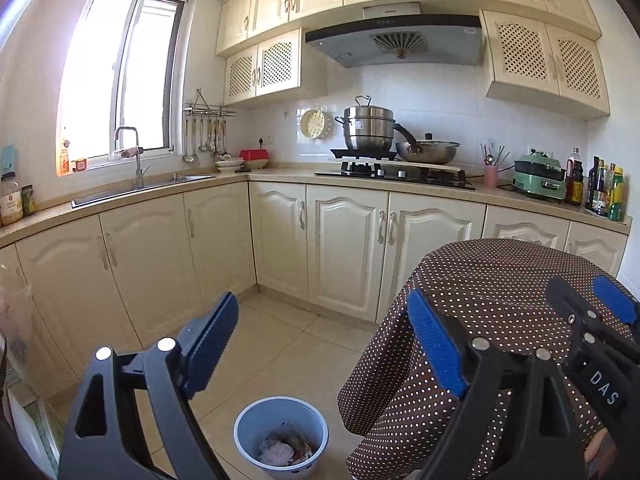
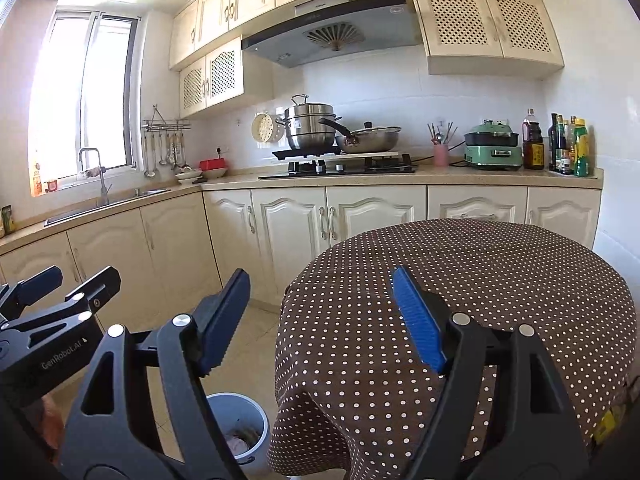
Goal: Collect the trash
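A light blue trash bin (image 1: 281, 432) stands on the tiled floor beside the round table, with crumpled paper and wrappers (image 1: 286, 449) inside. It also shows in the right wrist view (image 2: 240, 428), partly hidden by a finger. My left gripper (image 1: 324, 340) is open and empty, held above the bin. My right gripper (image 2: 320, 316) is open and empty at the table's left edge. The right gripper shows at the right of the left wrist view (image 1: 592, 320), and the left gripper at the left of the right wrist view (image 2: 72, 284).
A round table with a brown polka-dot cloth (image 2: 480, 300) fills the right foreground. Cream cabinets (image 1: 344, 248) run along the back and left. The counter holds a sink (image 1: 140, 188), a stove with pots (image 1: 392, 160), a green appliance (image 2: 494, 150) and bottles (image 2: 568, 146).
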`<state>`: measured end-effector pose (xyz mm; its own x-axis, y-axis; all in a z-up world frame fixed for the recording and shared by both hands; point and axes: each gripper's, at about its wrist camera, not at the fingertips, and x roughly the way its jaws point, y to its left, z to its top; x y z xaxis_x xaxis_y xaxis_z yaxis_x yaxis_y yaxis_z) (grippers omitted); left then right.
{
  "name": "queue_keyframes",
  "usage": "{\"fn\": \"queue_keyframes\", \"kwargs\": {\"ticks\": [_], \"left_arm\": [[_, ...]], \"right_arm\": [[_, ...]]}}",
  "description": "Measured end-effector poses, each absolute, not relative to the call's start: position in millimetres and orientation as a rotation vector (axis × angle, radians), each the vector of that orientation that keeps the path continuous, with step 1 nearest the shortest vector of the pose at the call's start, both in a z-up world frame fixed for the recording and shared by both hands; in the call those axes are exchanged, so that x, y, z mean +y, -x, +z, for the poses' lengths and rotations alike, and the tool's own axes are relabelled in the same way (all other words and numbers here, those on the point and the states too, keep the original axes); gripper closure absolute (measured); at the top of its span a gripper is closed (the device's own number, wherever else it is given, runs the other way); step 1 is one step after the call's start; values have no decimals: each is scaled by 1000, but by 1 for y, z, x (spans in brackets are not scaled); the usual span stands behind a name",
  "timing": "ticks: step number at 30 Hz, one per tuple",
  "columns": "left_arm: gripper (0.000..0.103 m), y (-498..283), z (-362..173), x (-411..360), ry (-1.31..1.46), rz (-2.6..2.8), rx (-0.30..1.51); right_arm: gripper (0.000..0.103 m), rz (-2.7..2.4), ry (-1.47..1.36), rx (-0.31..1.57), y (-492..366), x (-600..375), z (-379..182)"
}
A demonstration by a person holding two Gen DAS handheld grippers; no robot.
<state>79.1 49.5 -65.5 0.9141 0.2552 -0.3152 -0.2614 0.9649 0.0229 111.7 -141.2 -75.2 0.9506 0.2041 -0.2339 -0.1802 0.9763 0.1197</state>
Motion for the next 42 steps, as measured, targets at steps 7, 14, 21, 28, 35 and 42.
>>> {"fn": "queue_keyframes", "kwargs": {"ticks": [7,14,21,28,35,42], "left_arm": [[18,-81,-72,53,27,267,336],[18,-84,-75,56,33,265,340],[18,-86,-80,60,34,269,350],[18,-87,-81,63,35,270,351],[18,-89,-82,68,42,271,359],[18,-90,-84,70,39,271,361]], "right_arm": [[28,194,-99,262,-114,-141,-80],[28,196,-93,271,-114,-140,-84],[28,193,-93,278,-116,-138,-85],[27,196,-90,279,-118,-140,-86],[27,198,-90,282,-121,-139,-87],[26,198,-89,285,-121,-140,-89]]}}
